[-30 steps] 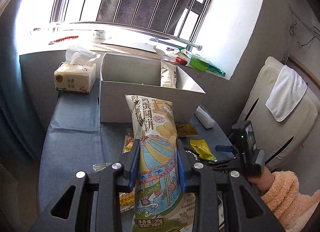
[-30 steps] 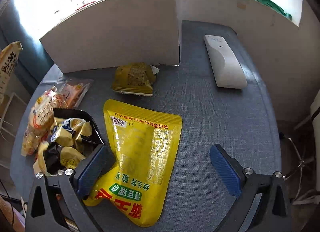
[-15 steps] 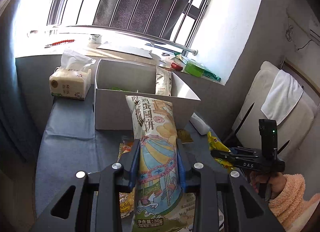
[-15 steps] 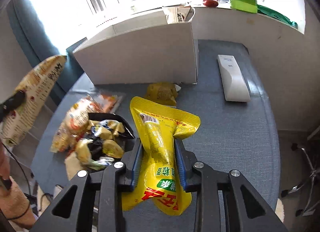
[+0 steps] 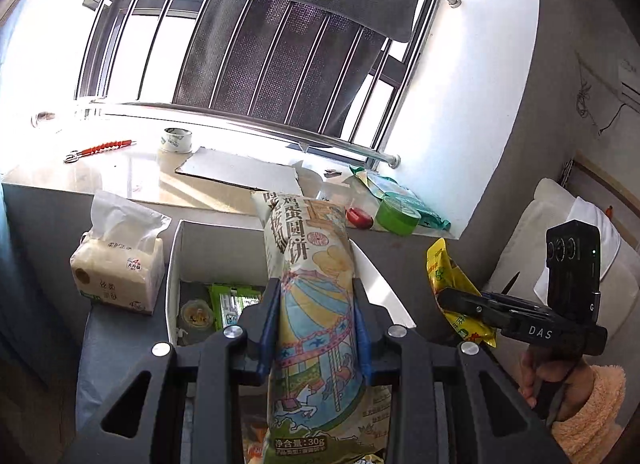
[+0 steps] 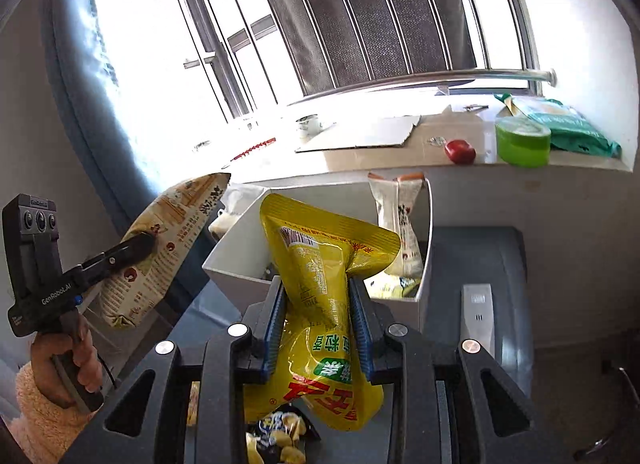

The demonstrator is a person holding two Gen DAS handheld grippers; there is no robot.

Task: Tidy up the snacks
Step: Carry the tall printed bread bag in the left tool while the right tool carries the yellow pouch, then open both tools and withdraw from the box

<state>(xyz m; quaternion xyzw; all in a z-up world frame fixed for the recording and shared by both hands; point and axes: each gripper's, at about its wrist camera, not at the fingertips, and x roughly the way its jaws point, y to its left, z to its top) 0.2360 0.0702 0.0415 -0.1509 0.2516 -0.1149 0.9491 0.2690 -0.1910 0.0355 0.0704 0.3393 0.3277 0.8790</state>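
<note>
A long, glossy printed biscuit packet [image 5: 312, 304] is clamped upright between the ribbed blue pads of the left tongs [image 5: 314, 328], held above the open white cardboard box [image 5: 173, 264]. A crinkled yellow foil pouch [image 6: 320, 288] is pinched in the right tongs [image 6: 318, 324], before the same box on the grey fabric-covered counter [image 6: 500, 248].

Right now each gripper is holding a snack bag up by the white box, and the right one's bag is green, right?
Not quite: the right gripper holds a yellow pouch, as the right wrist view shows. The left gripper does hold a carousel-print snack bag by the white box.
</note>
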